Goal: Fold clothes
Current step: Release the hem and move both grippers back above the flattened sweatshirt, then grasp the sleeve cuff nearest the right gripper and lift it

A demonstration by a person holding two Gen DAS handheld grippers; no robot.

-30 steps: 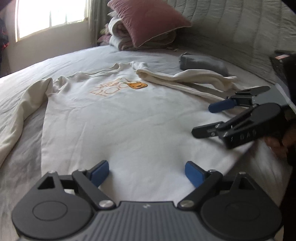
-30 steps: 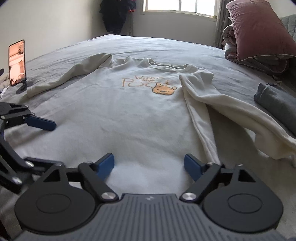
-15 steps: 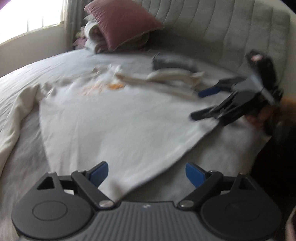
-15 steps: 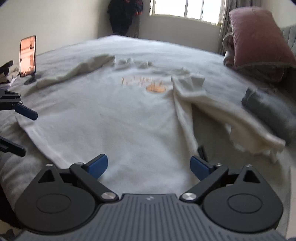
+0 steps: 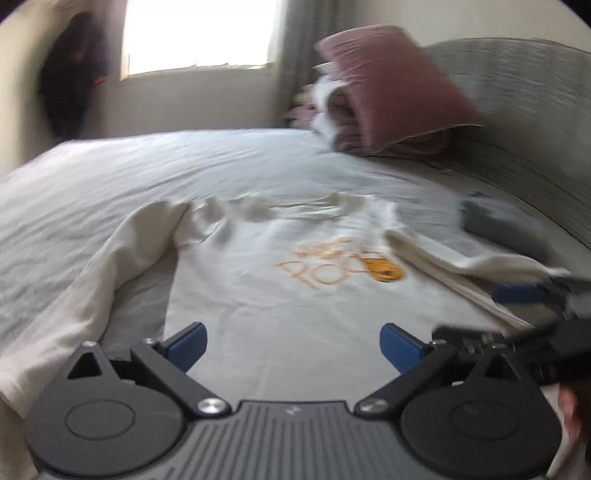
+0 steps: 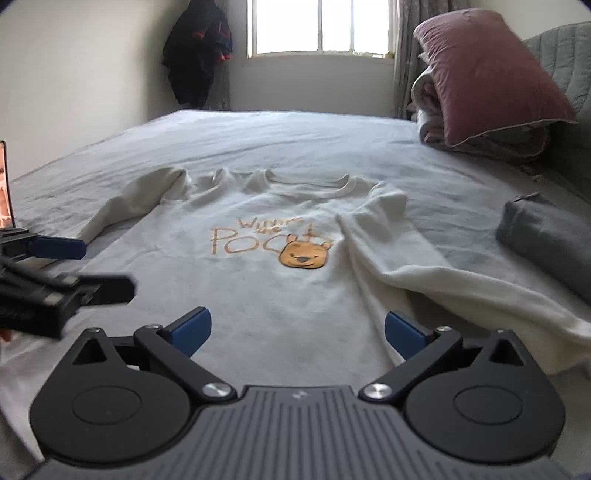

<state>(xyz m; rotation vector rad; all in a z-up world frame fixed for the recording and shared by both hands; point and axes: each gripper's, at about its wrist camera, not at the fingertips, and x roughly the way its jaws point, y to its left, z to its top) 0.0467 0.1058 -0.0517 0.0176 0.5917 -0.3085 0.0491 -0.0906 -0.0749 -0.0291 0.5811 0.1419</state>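
Two grippers, left gripper (image 5: 293, 345) and right gripper (image 6: 297, 332), jaws just widened, empty, above sweatshirt (image 6: 258, 280); risk: rumpled near-right sleeve (image 6: 443, 280) skewing fold.

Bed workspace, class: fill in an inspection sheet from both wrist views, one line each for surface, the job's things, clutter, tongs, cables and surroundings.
Surface: wide bed with grey sheet, lightly creased.
Job's things: cream long-sleeved sweatshirt with orange bear print lying flat, front up; one sleeve folded onto the body, the other sleeve spread out to the side.
Clutter: folded grey garment beside the sweatshirt; dusty-pink pillow on rolled bedding; phone on a stand at the bed's edge.
Tongs: left tongs and right tongs open, holding nothing, jaws just widened.
Cables: nothing seen.
Surroundings: bright window, dark clothes hanging in the corner, grey quilted headboard.
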